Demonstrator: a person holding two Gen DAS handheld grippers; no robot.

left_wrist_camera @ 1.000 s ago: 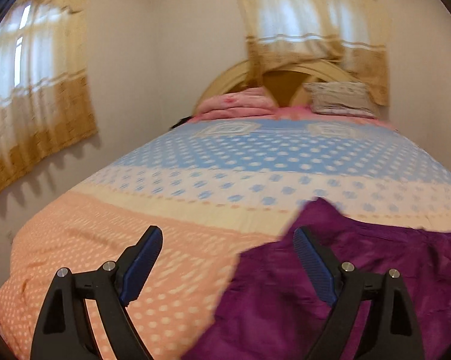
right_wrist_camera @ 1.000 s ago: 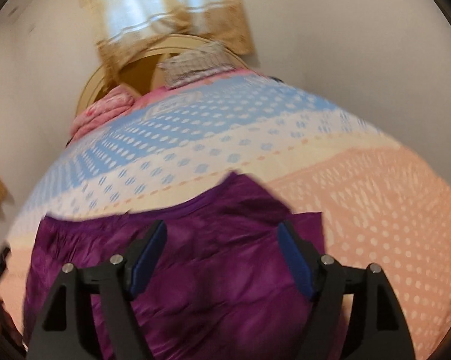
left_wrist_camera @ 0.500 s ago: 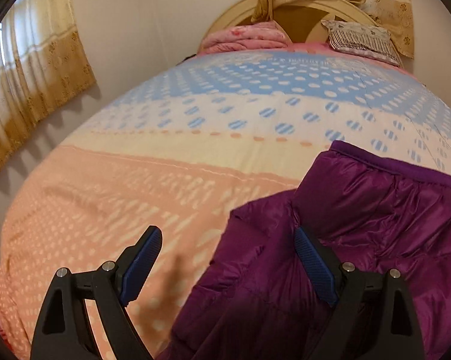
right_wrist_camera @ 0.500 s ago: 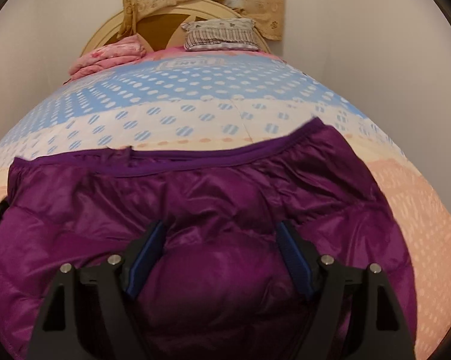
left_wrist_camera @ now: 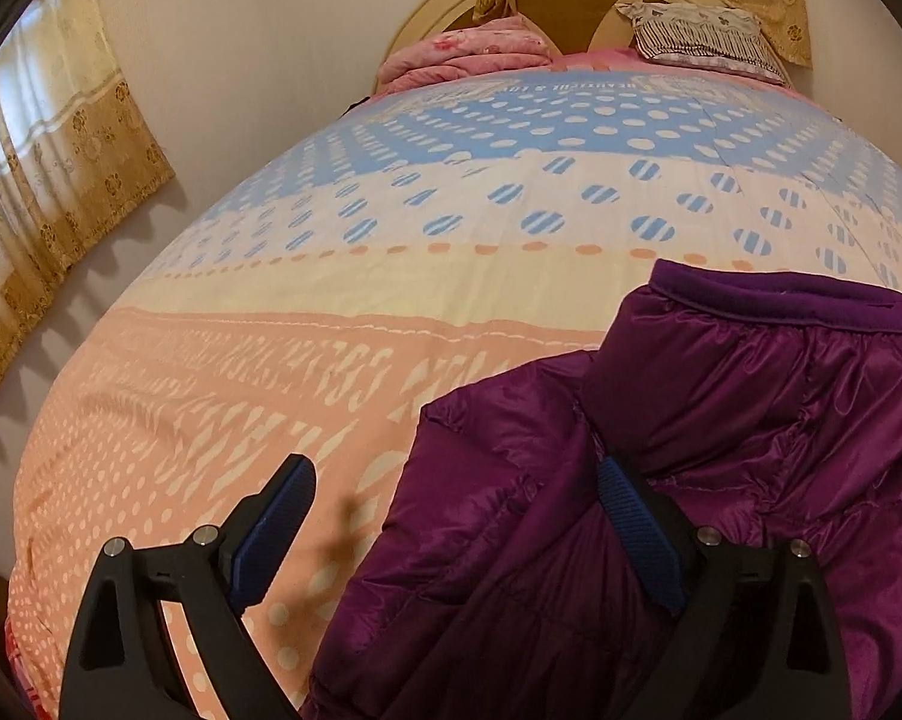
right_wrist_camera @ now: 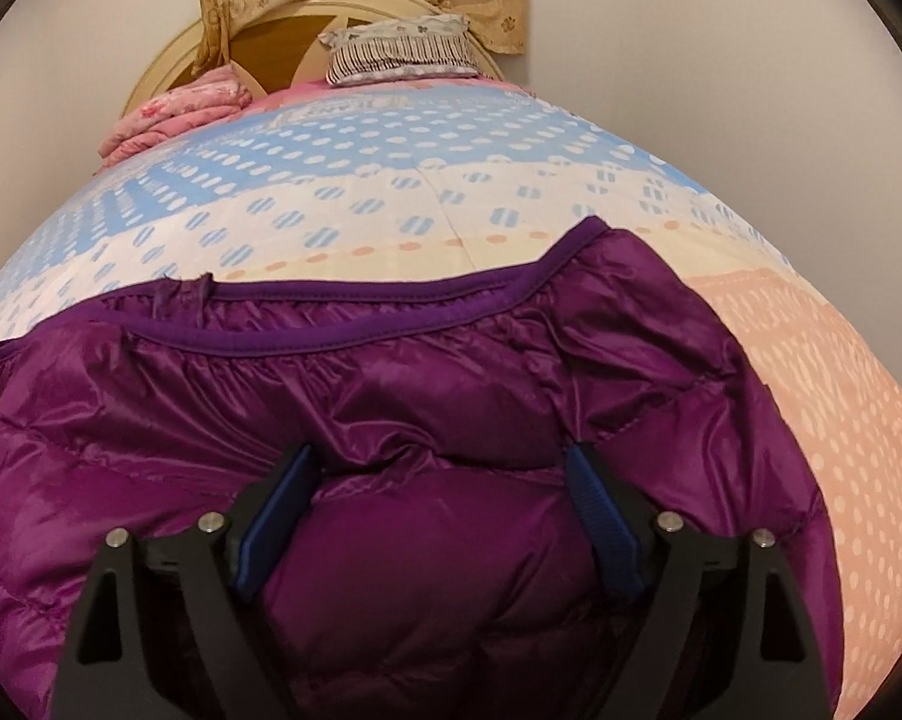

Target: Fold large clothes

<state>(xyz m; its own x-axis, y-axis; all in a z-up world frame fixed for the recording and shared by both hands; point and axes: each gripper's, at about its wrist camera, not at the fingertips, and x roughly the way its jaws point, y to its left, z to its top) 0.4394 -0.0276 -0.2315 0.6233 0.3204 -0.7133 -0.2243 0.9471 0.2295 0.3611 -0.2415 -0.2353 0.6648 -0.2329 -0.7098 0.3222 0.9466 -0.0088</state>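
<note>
Jacket (right_wrist_camera: 451,396) lies spread on bed (left_wrist_camera: 271,396) for folding; left gripper (left_wrist_camera: 457,516) and right gripper (right_wrist_camera: 439,498) jaws are opening, gripping nothing.

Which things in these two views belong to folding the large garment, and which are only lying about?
Belong to the job:
purple padded jacket
left gripper, jaws opening
right gripper, jaws opening, jacket between its fingers
bedspread, the work surface

Lying about:
pink folded blanket
striped pillow
curtains
</note>
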